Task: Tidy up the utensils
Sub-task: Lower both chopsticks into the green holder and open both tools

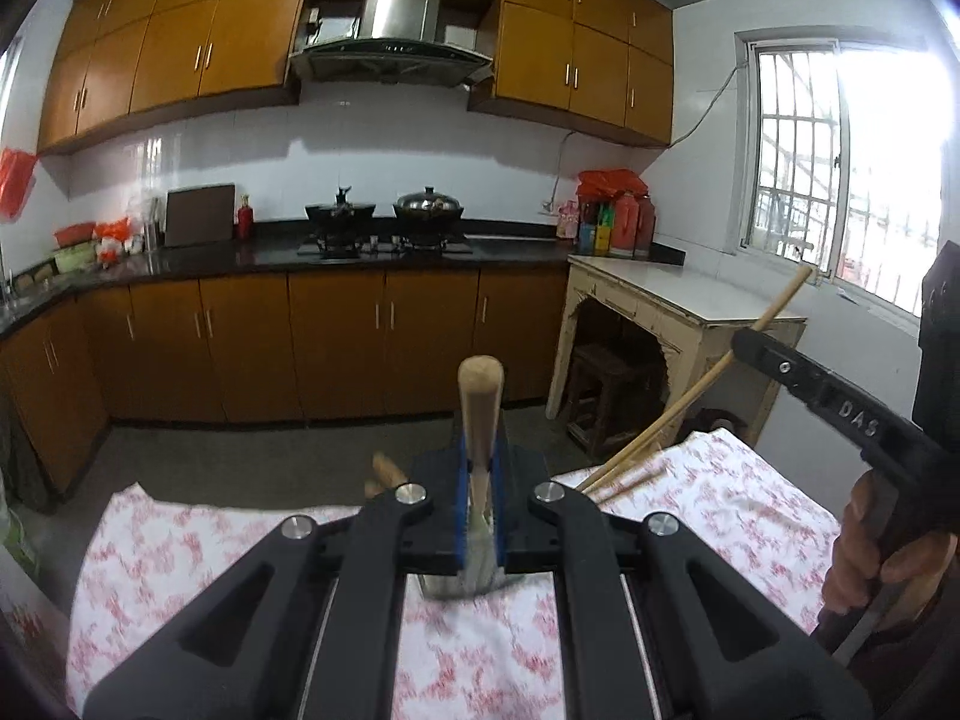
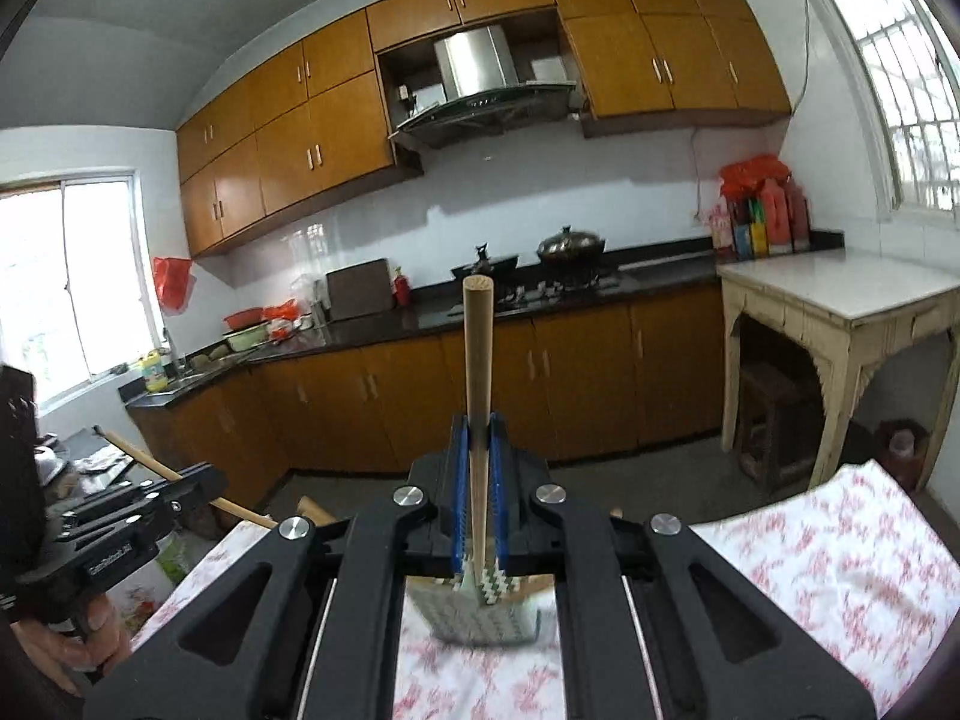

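My left gripper is shut on a thick wooden utensil handle that points up and away. My right gripper is shut on a thin wooden stick that also stands up between its blue pads. In the left wrist view the right gripper shows at right, holding the stick above other wooden sticks. A perforated metal holder sits on the cloth under the right gripper; it also shows in the left wrist view. In the right wrist view the left gripper shows at left with its handle.
A white cloth with red flowers covers the table below both grippers. Behind it is open floor, then brown base cabinets with a stove and pots. A worn white side table stands at right under a barred window.
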Motion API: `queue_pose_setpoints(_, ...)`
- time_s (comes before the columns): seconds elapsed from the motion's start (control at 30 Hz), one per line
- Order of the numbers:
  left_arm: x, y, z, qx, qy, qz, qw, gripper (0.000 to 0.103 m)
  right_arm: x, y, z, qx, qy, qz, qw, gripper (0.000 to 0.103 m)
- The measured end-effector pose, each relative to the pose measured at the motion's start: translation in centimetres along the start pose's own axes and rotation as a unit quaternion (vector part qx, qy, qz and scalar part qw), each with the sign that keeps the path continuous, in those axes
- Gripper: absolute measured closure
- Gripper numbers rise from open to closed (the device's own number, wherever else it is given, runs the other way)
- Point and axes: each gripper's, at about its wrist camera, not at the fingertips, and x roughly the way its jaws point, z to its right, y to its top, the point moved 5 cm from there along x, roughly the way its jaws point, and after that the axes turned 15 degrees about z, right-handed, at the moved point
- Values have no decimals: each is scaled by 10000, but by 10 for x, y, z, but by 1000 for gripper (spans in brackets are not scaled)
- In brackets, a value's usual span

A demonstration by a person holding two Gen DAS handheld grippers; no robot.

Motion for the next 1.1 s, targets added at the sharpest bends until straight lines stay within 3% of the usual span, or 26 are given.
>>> queue_pose_setpoints(0.17, 35, 1, 0, 99, 180, -227, 9995, 96, 34, -13, 1, -57, -99, -118, 9999, 95)
queue_pose_setpoints(0.43, 67, -31, -10, 86, 289, -651, 9974, 96, 64, -55, -1, -122, -143, -617, 9979, 96)
queue_pose_setpoints(0.63, 82, -41, -14, 129, 326, -681, 9971, 96, 79, -75, 6, 60, -209, -911, 9956, 96)
queue_pose_setpoints(1.1, 98, -55, -11, 56, 324, -772, 9965, 96, 90, -86, 6, 53, -241, -1090, 9937, 95)
